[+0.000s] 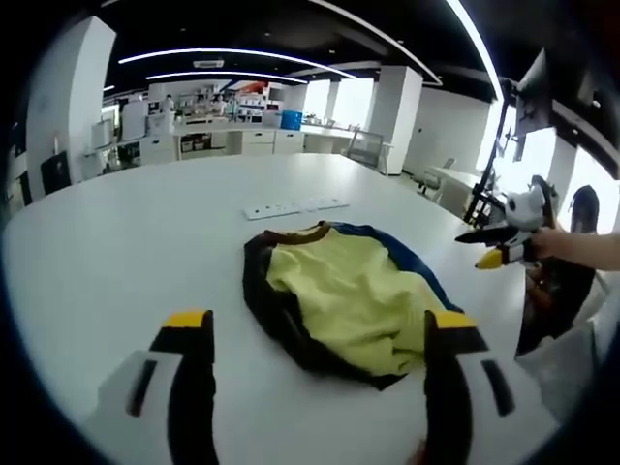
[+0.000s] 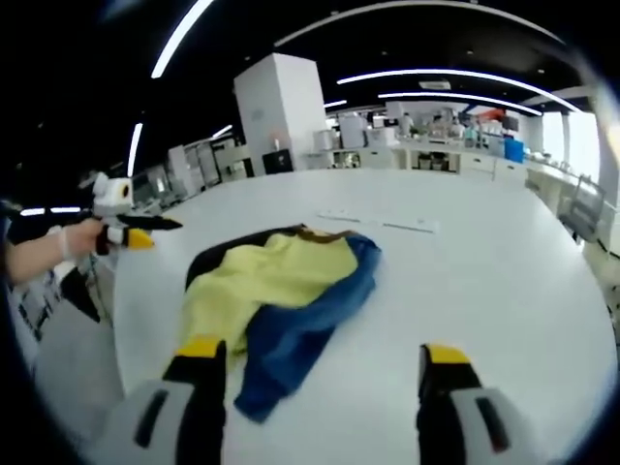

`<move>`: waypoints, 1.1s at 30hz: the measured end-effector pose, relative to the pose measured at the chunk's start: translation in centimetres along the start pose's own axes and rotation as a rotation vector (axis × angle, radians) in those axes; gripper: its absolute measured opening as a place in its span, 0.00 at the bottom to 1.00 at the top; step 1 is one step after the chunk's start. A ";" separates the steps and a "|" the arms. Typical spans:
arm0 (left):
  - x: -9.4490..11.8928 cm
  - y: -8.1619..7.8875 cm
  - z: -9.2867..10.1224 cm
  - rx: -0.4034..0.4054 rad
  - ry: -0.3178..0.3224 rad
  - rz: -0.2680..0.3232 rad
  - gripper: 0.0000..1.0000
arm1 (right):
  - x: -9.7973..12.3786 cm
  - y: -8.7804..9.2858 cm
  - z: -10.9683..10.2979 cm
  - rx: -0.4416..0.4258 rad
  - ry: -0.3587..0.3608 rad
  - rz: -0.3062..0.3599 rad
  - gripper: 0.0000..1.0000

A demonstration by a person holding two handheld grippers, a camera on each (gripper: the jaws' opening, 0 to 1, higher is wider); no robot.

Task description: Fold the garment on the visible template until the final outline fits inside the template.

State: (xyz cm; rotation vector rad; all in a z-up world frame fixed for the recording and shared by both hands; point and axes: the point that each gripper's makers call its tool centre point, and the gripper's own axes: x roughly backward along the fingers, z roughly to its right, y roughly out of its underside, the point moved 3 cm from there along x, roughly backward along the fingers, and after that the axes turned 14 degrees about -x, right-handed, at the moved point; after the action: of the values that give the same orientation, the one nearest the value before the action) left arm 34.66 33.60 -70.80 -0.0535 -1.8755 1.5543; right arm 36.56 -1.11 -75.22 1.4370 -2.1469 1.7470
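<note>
A crumpled garment (image 1: 334, 291), yellow with black and blue parts, lies on the white table (image 1: 126, 242). My left gripper (image 1: 320, 325) is open, with its yellow-tipped jaws rising on either side of the garment's near edge, above it. In the right gripper view the garment (image 2: 281, 281) shows a blue flap trailing toward me. My right gripper (image 2: 325, 351) is open, its left jaw over the garment's near end. Each gripper appears in the other's view, held by a hand beyond the table edge: the right gripper (image 1: 504, 240) and the left gripper (image 2: 126, 231). I see no template outline.
A white flat strip (image 1: 295, 206) lies on the table just beyond the garment, seen again as the strip (image 2: 380, 221). The table edge (image 2: 145, 368) runs close to the garment. Counters and a white pillar (image 2: 281, 116) stand far behind.
</note>
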 end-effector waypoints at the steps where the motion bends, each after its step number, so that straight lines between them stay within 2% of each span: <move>1: 0.1 0.0 0.1 -0.001 0.000 -0.001 0.86 | 0.1 0.1 0.2 -0.002 0.004 -0.002 0.81; 10: 0.3 0.3 0.6 0.011 0.008 0.008 0.85 | -0.1 0.4 -0.6 0.009 0.000 -0.011 0.79; 12: 0.2 0.5 0.7 0.015 0.013 0.007 0.85 | -0.4 0.7 -1.4 0.025 -0.013 -0.017 0.74; 13: 0.2 0.6 0.7 0.016 0.014 0.007 0.84 | -0.4 0.7 -1.6 0.043 -0.015 -0.018 0.69; 17: 0.3 0.7 1.1 0.034 0.010 0.014 0.84 | -0.8 1.5 -3.5 0.150 -0.016 -0.030 0.58; 19: 0.1 1.0 1.2 0.040 0.012 0.014 0.84 | -0.9 2.3 -5.1 0.221 -0.043 -0.046 0.44; 20: 0.1 1.2 1.2 0.042 0.014 0.012 0.84 | -1.0 2.6 -5.6 0.240 -0.051 -0.056 0.40; 23: 0.1 1.5 1.3 0.048 0.015 0.010 0.84 | -1.9 3.5 -6.2 0.255 -0.069 -0.093 0.41; 27: 0.1 2.2 1.6 0.063 0.017 0.012 0.83 | -2.9 4.6 -7.0 0.287 -0.071 -0.124 0.36; 33: 0.7 2.9 2.0 0.084 0.013 0.013 0.83 | -3.7 5.1 -7.6 0.316 -0.085 -0.155 0.30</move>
State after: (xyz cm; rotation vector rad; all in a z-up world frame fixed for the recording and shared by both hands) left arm 31.94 33.00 -73.12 -0.0377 -1.8017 1.6359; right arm 31.60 6.85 -78.29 1.7221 -1.7952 2.0689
